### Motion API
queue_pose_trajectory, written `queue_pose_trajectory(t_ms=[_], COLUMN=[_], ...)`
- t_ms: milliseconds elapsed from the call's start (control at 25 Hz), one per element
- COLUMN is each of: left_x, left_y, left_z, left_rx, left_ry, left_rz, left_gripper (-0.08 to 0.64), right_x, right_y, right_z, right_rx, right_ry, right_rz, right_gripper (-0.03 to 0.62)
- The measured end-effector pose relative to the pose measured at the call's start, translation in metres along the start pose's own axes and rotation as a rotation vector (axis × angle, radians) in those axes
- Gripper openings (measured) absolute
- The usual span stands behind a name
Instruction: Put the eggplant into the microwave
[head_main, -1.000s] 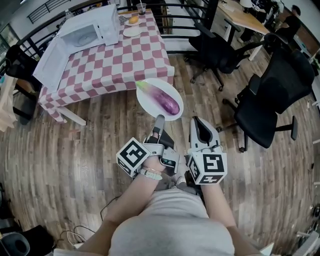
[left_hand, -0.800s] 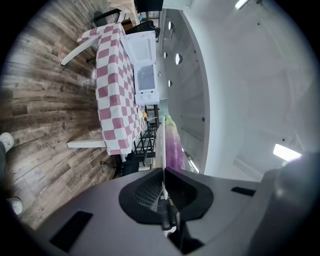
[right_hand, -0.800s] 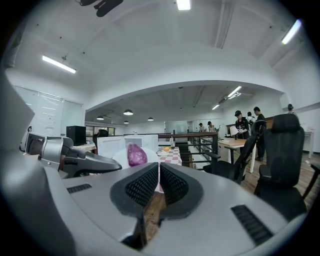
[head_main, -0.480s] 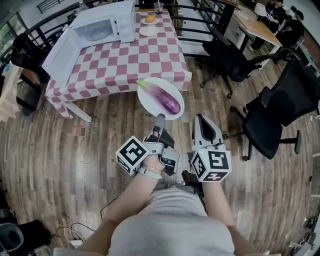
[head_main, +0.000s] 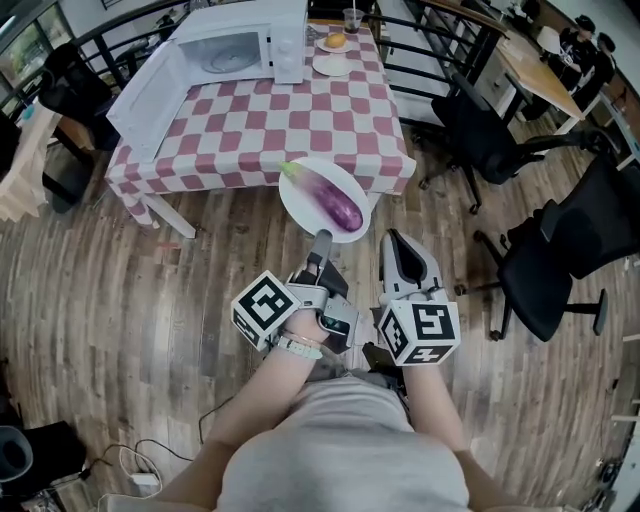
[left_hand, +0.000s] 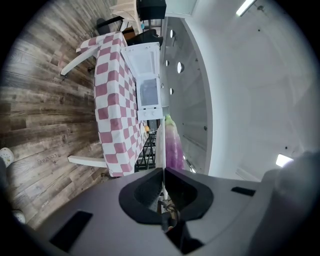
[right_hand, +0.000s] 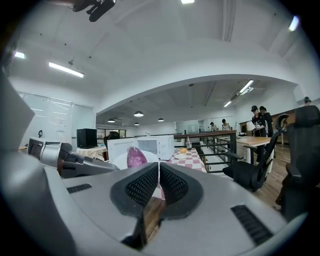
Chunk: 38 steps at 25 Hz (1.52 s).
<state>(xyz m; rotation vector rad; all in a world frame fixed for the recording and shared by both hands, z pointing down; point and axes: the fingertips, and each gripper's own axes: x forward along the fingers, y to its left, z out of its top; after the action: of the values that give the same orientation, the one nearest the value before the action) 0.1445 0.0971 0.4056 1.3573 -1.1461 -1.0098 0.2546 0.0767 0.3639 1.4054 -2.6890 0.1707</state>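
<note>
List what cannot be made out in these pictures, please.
- Microwave cavity, head view: too small and too far away to tell whether it is empty.
- Orange food, head view: too small to identify.
- Eggplant, right gripper view: its lower part is hidden behind the right gripper.

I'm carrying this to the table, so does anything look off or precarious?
The plate is off the table, over the floor, pinched at its near rim by the left gripper alone. The eggplant lies loose on it, green stem at the far rim. The right gripper is shut and empty.
</note>
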Motion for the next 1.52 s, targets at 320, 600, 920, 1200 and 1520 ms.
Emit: queue_pose_trajectory(t_ms=[320,600,920,1200,1520], left_x=[-0.009,-0.019,-0.018,-0.006,0.019], left_y=[0.004,0.011,0.012,0.01,0.014], left_z=[0.047,0.076,0.111,0.13,0.159], left_rx=[0.008,-0.007,-0.008,0.0,-0.007], left_ry=[-0.067,-0.116,-0.194,-0.223,-0.25], left_rz=[0.011,0.023,0.024,0.031,0.046], left_gripper=[0.017,0.018,0.017,0.017,0.017], right_x=[0.03,0.054,0.08,0.105,0.15], right_y=[0.038,0.065,0.086,0.09,0.092], right_z=[0.005,0.006,0.01,0.014,0.017], right_rx=[-0.014,-0.028,-0.05,-0.042,-0.031], right_ry=[-0.005,0.001,0.001,-0.001,0.02], right_rz=[0.064,0.123,0.198,0.234,0.275], right_gripper=[0.032,0.032,0.032,0.032,0.032])
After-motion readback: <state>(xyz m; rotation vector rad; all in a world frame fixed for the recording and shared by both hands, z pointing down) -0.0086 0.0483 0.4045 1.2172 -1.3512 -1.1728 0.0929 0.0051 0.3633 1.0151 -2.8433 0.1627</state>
